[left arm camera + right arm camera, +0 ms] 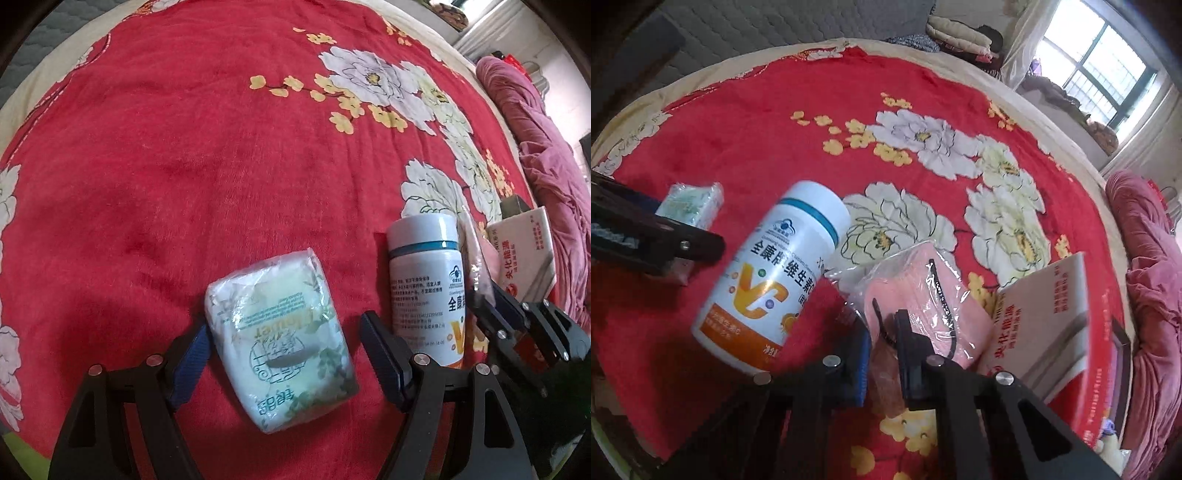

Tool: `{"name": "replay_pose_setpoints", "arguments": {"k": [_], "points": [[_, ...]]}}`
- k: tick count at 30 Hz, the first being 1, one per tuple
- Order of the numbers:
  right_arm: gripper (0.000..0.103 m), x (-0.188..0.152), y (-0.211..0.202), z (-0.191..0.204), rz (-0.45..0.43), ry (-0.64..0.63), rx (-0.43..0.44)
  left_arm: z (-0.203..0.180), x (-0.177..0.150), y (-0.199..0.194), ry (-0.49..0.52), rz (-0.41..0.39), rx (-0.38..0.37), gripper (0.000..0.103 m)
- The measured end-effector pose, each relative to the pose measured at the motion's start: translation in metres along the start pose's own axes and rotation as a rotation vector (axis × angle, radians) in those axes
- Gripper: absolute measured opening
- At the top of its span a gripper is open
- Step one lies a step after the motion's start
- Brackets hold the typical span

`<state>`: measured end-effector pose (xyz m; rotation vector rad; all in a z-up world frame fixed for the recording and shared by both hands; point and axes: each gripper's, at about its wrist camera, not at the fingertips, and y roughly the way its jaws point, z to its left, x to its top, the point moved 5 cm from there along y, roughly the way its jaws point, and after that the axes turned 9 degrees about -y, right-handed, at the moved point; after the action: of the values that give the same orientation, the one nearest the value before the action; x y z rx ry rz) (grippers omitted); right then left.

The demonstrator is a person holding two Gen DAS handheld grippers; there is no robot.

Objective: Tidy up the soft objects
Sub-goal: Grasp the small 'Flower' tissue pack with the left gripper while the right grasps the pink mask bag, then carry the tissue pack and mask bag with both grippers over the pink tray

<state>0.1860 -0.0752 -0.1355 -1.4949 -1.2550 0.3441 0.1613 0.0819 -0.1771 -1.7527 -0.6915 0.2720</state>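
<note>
A white and green tissue pack (pixel 280 343) lies on the red flowered bedspread (pixel 184 166) between the fingers of my left gripper (pixel 288 354). That gripper is open: its left pad is at the pack's edge and its right pad stands apart from it. The same pack (pixel 690 203) shows at the left of the right wrist view. My right gripper (pixel 884 347) is shut on a pink soft item in a clear plastic bag (pixel 923 295) with a black cord inside. In the left wrist view my right gripper (pixel 487 306) pinches that bag (pixel 476 258) beside the bottle.
A white vitamin bottle (pixel 424 280) with an orange label (pixel 775 273) lies between the two grippers. A white and red box (pixel 1045 317) sits just right of the pink bag. A bunched pink blanket (pixel 1152 295) lines the bed's right edge.
</note>
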Motion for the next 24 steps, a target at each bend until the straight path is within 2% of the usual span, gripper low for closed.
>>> {"name": "replay_pose_setpoints", "arguments": {"k": [3, 6, 10, 16, 24], "points": [[0.011, 0.000, -0.010, -0.006, -0.019, 0.029, 0.001, 0.001, 0.001, 0.001, -0.006, -0.012, -0.007, 0.079], [0.010, 0.001, -0.023, -0.013, -0.055, 0.068, 0.010, 0.005, 0.003, 0.000, -0.003, -0.039, 0.020, 0.060], [0.009, 0.002, -0.044, -0.025, -0.115, 0.152, 0.065, 0.009, 0.004, -0.005, -0.019, -0.042, -0.004, 0.053], [0.009, -0.001, -0.065, -0.040, -0.179, 0.267, 0.141, 0.001, 0.001, -0.024, -0.012, -0.063, -0.063, 0.051], [0.008, -0.002, -0.094, -0.054, -0.240, 0.327, 0.148, -0.031, -0.008, -0.067, 0.076, -0.143, -0.089, 0.051]]}}
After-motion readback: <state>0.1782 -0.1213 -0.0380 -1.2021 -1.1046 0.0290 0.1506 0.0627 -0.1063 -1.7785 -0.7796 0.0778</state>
